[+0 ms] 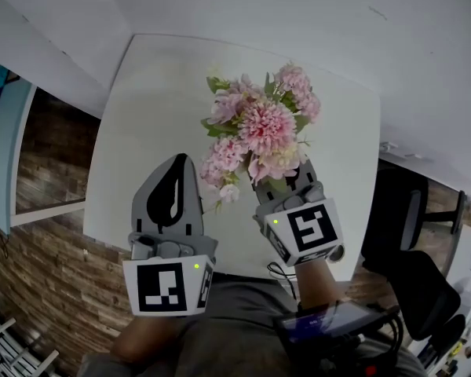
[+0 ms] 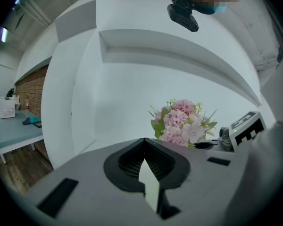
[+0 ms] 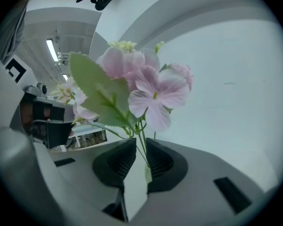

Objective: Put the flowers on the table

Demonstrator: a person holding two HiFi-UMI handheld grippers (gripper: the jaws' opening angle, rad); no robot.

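Note:
A bunch of pink flowers (image 1: 259, 132) with green leaves stands over the white table (image 1: 157, 116), blooms pointing away from me. My right gripper (image 1: 286, 181) is at the bunch's base, its tips partly hidden by blooms. In the right gripper view, thin green stems (image 3: 142, 147) run through the gap between the jaws (image 3: 141, 142), which stand apart, wider than the stems; blooms (image 3: 151, 91) fill the view above. My left gripper (image 1: 179, 159) lies over the table just left of the bunch, shut and empty (image 2: 144, 140). The flowers (image 2: 181, 126) show to its right.
The table's near edge runs under both grippers, with a brown wood floor (image 1: 55, 155) to the left. A black chair (image 1: 408, 210) stands off the table's right side. A dark device (image 1: 330, 320) and a cable (image 1: 281, 273) are close to my body.

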